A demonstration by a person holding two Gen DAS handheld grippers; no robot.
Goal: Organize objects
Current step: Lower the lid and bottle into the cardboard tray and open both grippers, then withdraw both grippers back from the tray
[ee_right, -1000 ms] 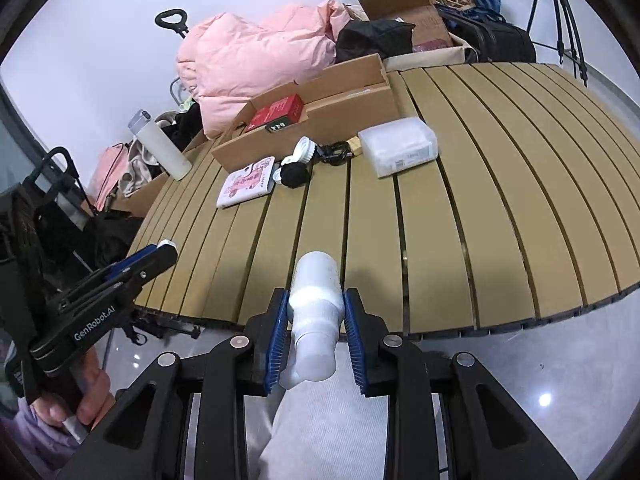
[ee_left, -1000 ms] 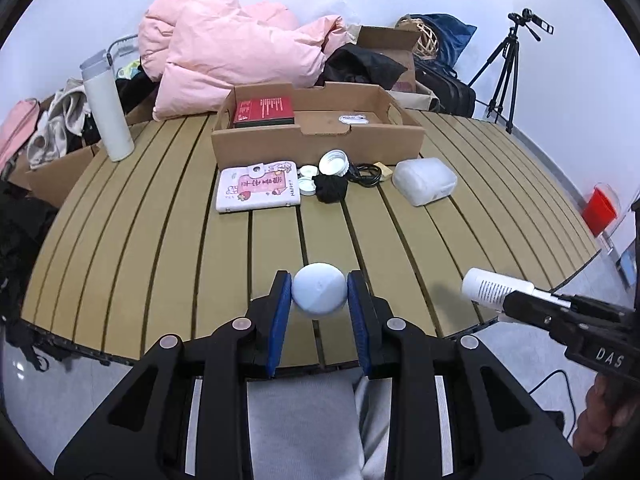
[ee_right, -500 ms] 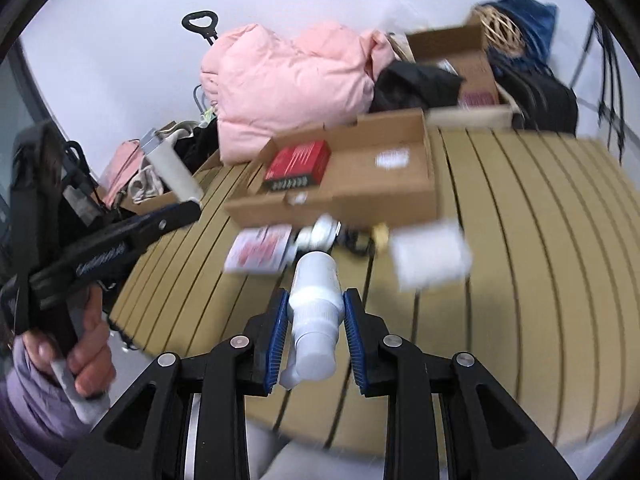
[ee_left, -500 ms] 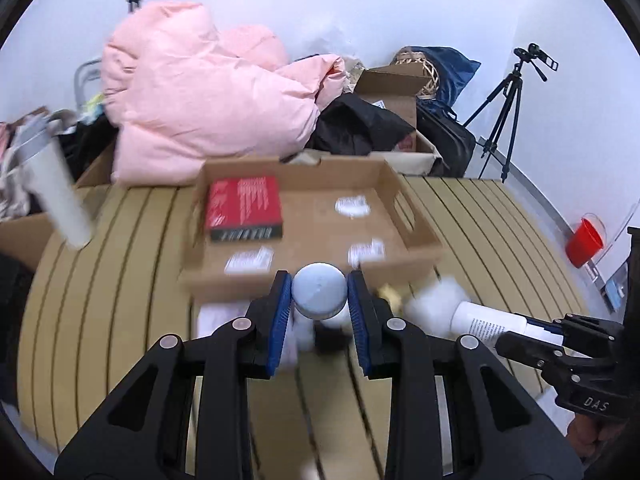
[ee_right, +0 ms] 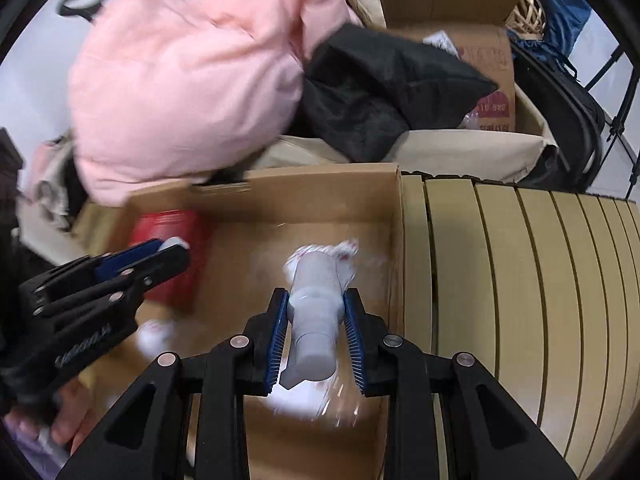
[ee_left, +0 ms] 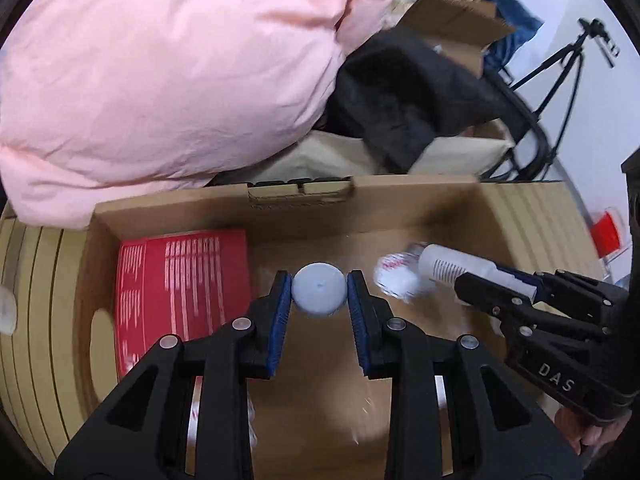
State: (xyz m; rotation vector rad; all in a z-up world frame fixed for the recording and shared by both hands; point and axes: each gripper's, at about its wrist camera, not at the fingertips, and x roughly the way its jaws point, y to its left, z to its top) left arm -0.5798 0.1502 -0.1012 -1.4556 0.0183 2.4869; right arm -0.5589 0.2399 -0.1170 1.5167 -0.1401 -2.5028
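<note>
while both my tools hang over the cardboard box [ee_left: 400, 216] at the surface's [ee_right: 520, 260] far edge, the left tool [ee_left: 319, 294] grips a pale round cap [ee_left: 319, 293] beside the red book [ee_left: 180, 292], and the right tool [ee_right: 315, 322] clamps a white bottle [ee_right: 314, 312].

place: cluttered home room | cues: pink duvet [ee_left: 168, 80], piled bags and boxes [ee_right: 452, 12], camera tripod [ee_left: 560, 68], slatted counter [ee_right: 520, 280]

Brown cardboard box [ee_left: 400, 208]. Red book [ee_left: 180, 288] with white print rows. Pale grey-blue cap [ee_left: 319, 289]. White bottle [ee_right: 314, 308]. Blue pads [ee_left: 280, 320] on black left gripper [ee_left: 319, 300]. Pink duvet [ee_left: 160, 72]. Tan slatted table [ee_right: 520, 280].
</note>
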